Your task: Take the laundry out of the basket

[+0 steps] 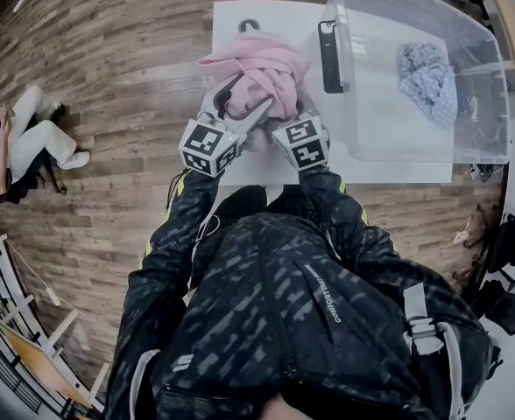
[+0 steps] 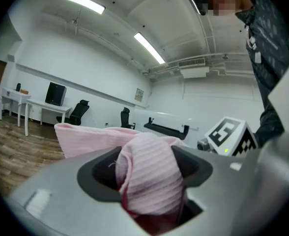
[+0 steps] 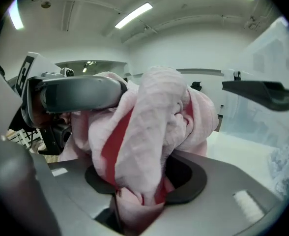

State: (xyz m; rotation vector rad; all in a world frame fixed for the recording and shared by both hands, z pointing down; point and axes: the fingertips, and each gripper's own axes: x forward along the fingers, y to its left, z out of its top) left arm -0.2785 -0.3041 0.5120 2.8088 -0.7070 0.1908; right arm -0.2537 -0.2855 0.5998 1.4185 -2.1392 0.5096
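Note:
A bunched pink garment (image 1: 259, 75) sits over the white table (image 1: 240, 16), just left of the clear plastic basket (image 1: 476, 143). My left gripper (image 1: 243, 101) is shut on its left side, and pink ribbed cloth (image 2: 152, 173) fills the gap of the left gripper (image 2: 149, 193). My right gripper (image 1: 294, 114) is shut on the near right side, its tips buried in the fabric. In the right gripper view the pink garment (image 3: 154, 127) bulges out of the right gripper (image 3: 139, 188). A blue-grey patterned cloth (image 1: 428, 79) lies inside the basket.
The basket's black handle (image 1: 329, 57) faces the garment, and the basket wall (image 3: 274, 117) stands close on the right. A person (image 1: 30, 138) sits on the wood floor at far left. Desks and office chairs (image 2: 78, 113) line the far wall.

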